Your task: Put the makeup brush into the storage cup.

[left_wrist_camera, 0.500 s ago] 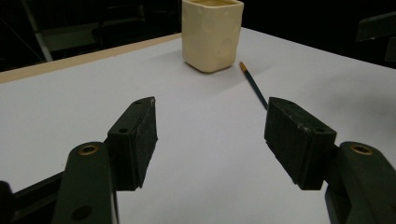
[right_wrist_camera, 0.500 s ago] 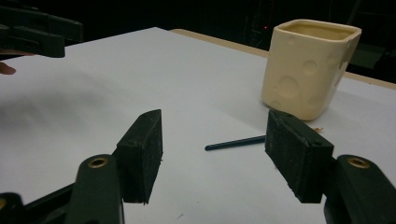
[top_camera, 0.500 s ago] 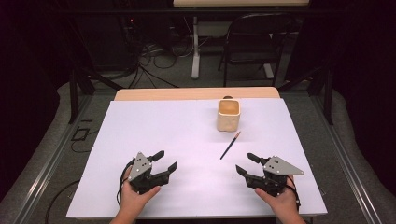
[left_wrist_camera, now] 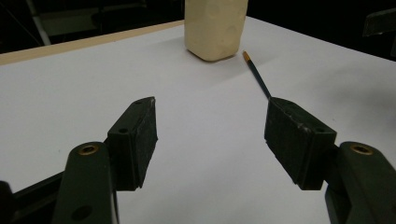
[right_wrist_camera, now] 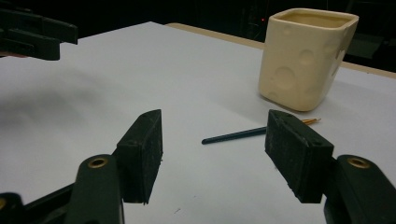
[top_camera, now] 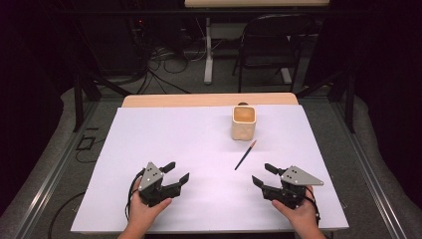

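Note:
A cream square cup (top_camera: 244, 122) with round dimples stands upright on the white table sheet (top_camera: 199, 144), right of centre toward the back. A dark thin pencil (top_camera: 245, 155) with an orange tip lies slanted just in front of it. My left gripper (top_camera: 177, 173) rests open near the front left, nothing between its jaws. My right gripper (top_camera: 264, 175) is open at the front right, a short way from the pencil's near end. The cup (left_wrist_camera: 215, 27) and pencil (left_wrist_camera: 256, 74) lie ahead in the left gripper view. In the right gripper view, the pencil (right_wrist_camera: 236, 136) lies before the cup (right_wrist_camera: 306, 57).
The white sheet covers a tan table whose bare edge (top_camera: 209, 100) shows at the back. A black chair (top_camera: 268, 47) and a table leg (top_camera: 208, 47) stand on the floor beyond, with cables. The other gripper (right_wrist_camera: 32, 32) appears far left in the right gripper view.

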`<state>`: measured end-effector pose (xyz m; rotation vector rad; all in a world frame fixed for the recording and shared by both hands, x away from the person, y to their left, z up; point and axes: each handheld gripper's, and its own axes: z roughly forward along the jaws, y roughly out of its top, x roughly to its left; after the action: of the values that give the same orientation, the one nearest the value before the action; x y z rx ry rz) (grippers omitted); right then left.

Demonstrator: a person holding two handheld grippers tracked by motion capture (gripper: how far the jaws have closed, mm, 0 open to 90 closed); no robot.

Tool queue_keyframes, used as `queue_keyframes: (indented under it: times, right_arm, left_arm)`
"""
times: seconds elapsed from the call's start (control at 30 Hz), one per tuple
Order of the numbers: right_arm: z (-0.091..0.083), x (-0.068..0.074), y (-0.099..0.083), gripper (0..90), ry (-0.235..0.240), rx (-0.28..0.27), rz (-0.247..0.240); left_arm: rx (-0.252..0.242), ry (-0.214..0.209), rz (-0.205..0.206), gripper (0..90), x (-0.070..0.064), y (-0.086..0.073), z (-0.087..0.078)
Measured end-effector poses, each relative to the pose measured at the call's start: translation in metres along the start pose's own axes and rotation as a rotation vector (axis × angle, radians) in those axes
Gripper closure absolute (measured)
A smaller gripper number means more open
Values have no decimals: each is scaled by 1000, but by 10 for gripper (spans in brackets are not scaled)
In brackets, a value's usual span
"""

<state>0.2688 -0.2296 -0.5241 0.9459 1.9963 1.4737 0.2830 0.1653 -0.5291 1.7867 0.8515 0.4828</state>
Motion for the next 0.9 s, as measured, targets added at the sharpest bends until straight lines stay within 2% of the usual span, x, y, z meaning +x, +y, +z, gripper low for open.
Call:
queue_keyframes:
  times: [0.13,0.2,0.27,0.4,0.43,0.57,0.6,0.63,0.67,0.9]
  right_arm:
    - [1,0,0,364,3,-4,2]
    - [-1,-1,0,363,-5,27,4]
    - [1,-2,-1,363,1,16,12]
    - [3,-4,-1,357,-19,43,17]
    - [5,-4,-1,356,-36,45,26]
    - [11,-8,1,356,-47,137,41]
    - [14,-8,1,356,-60,136,44]
    - [15,-9,3,356,-61,180,44]
    - [18,-10,4,356,-67,193,50]
    - [36,-16,20,356,-84,310,34]
  left_arm:
    - [12,8,0,346,0,0,2]
    - [17,6,-2,337,0,0,2]
    - [24,10,-3,337,1,0,2]
    - [28,13,-13,337,1,-1,3]
    - [28,15,-12,337,1,-1,3]
    - [29,12,-10,337,2,-1,2]
    - [28,11,-10,337,2,-1,2]
    - [30,10,-10,337,2,-1,2]
    - [29,8,-10,337,2,-2,2]
    - [39,19,-24,337,5,-3,1]
